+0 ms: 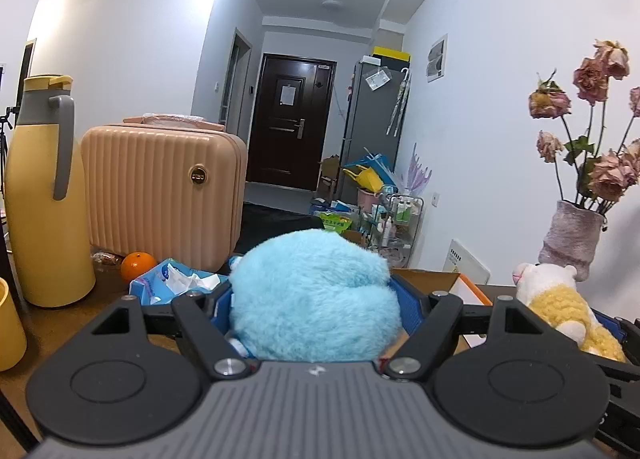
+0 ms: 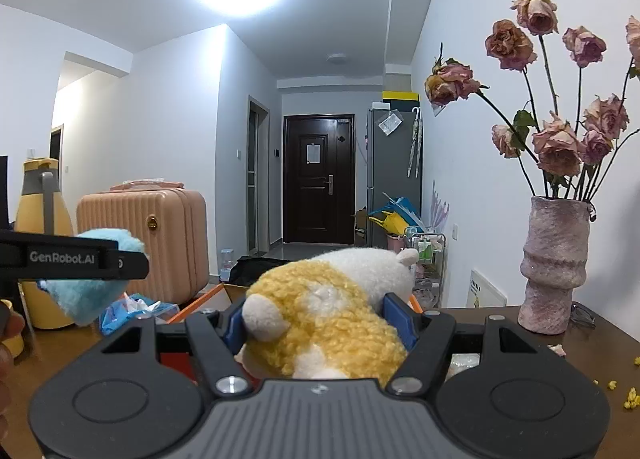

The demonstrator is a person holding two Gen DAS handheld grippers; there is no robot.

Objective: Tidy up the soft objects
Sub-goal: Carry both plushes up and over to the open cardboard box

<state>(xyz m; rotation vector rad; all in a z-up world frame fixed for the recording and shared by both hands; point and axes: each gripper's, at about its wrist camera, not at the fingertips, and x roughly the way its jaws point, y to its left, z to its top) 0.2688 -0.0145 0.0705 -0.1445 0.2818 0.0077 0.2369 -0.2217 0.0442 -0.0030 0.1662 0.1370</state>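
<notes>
My left gripper point(image 1: 314, 299) is shut on a fluffy light-blue plush toy point(image 1: 312, 295) that fills the space between its blue pads and is held above the brown table. My right gripper point(image 2: 320, 319) is shut on a yellow-and-white plush animal point(image 2: 328, 315), also held above the table. The yellow plush shows at the right of the left wrist view point(image 1: 560, 307). The blue plush point(image 2: 92, 291) and the left gripper's finger show at the left of the right wrist view. An open cardboard box point(image 1: 448, 283) with orange edges lies just beyond both grippers.
On the brown table point(image 2: 500, 323) stand a pink ribbed case point(image 1: 160, 191), a yellow thermos jug point(image 1: 44, 195), an orange point(image 1: 138, 265), a blue tissue pack point(image 1: 176, 283) and a vase of dried roses point(image 2: 556, 263). Yellow crumbs point(image 2: 630, 399) lie at the right. A hallway lies beyond.
</notes>
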